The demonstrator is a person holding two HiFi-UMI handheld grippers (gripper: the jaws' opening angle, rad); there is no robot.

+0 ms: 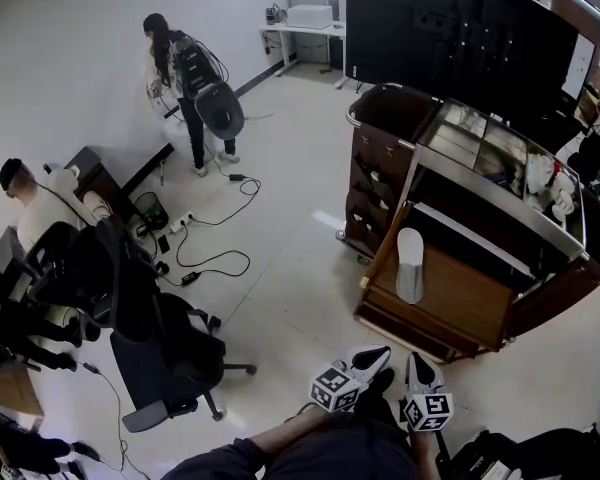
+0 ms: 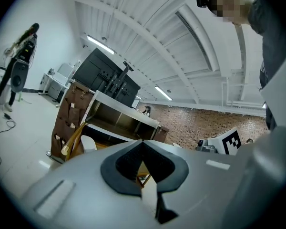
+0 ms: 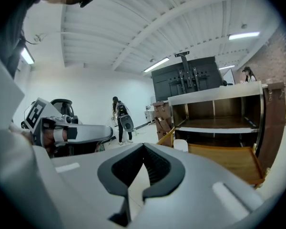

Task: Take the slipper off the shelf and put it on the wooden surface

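While both tools hang low by the person's body in the head view, the left gripper point(image 1: 380, 353) and right gripper point(image 1: 417, 363) point toward the cart point(image 1: 380, 168), well apart from it. And there's the white slipper point(image 1: 410, 264), lying flat on the wooden surface point(image 1: 465, 303), near its left edge!

Over to the left gripper view: fingers point(image 2: 86, 185) closed tip to tip, nothing between them, the slipper showing beyond on the wood, left of the tips.

Now the right gripper view: fingers point(image 3: 219, 185) pressed together, empty too. The slipper sits at the wooden surface's left corner, below the shelf point(image 3: 219, 128).
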